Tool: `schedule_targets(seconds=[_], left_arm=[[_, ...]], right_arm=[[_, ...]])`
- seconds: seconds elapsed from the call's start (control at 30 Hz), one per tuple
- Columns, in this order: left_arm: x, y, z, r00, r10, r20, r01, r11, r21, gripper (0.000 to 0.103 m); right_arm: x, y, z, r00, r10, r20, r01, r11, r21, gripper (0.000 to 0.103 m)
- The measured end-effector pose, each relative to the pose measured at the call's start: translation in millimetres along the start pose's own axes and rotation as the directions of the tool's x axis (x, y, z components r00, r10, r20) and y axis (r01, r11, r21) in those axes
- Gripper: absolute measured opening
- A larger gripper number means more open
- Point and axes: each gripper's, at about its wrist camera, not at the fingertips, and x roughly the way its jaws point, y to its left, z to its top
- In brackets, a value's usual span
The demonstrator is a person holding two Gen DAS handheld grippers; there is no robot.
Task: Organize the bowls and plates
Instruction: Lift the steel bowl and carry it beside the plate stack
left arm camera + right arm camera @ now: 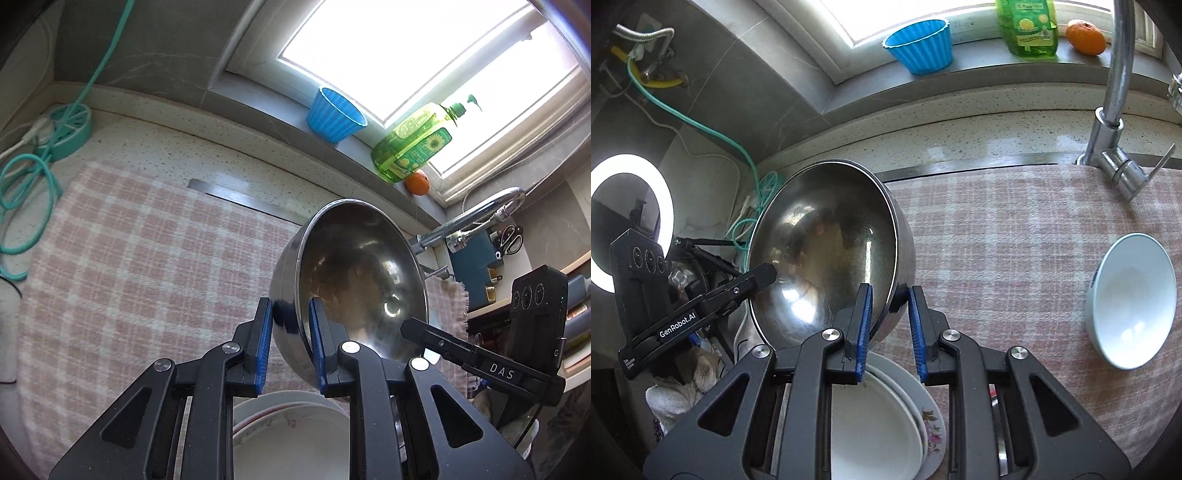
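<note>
A large stainless steel bowl (354, 269) hangs tilted above the counter, held by both grippers at opposite sides of its rim. My left gripper (290, 310) is shut on the near rim, one blue pad inside and one outside. In the right wrist view my right gripper (890, 295) is shut the same way on the steel bowl (827, 251). Under the bowl lies a stack of white plates (886, 417), the lowest one with a flower print; the plates (288, 424) also show below my left gripper. A white bowl (1130, 299) stands alone on the checked cloth to the right.
A pink checked cloth (129, 258) covers the counter. A faucet (1112, 122) rises at the back right. On the window sill stand a blue cup (919, 44), a green soap bottle (1027, 29) and an orange (1086, 37). Teal cable (26, 192) lies at the left.
</note>
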Motion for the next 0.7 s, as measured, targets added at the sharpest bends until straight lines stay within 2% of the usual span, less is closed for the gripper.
schedule_targets(seconds=[0.33, 0.7], left_arm=[[-52, 53, -26, 0.996, 0.053, 0.074, -0.045, 0.993, -0.106, 0.018], [-97, 113, -76, 0.986, 0.138, 0.096, -0.112, 0.965, -0.237, 0.018]], right_arm=[[29, 63, -24, 0.995, 0.065, -0.081, -0.074, 0.991, -0.114, 0.021], [78, 119, -67, 0.972, 0.089, -0.216, -0.136, 0.967, -0.214, 0.021]])
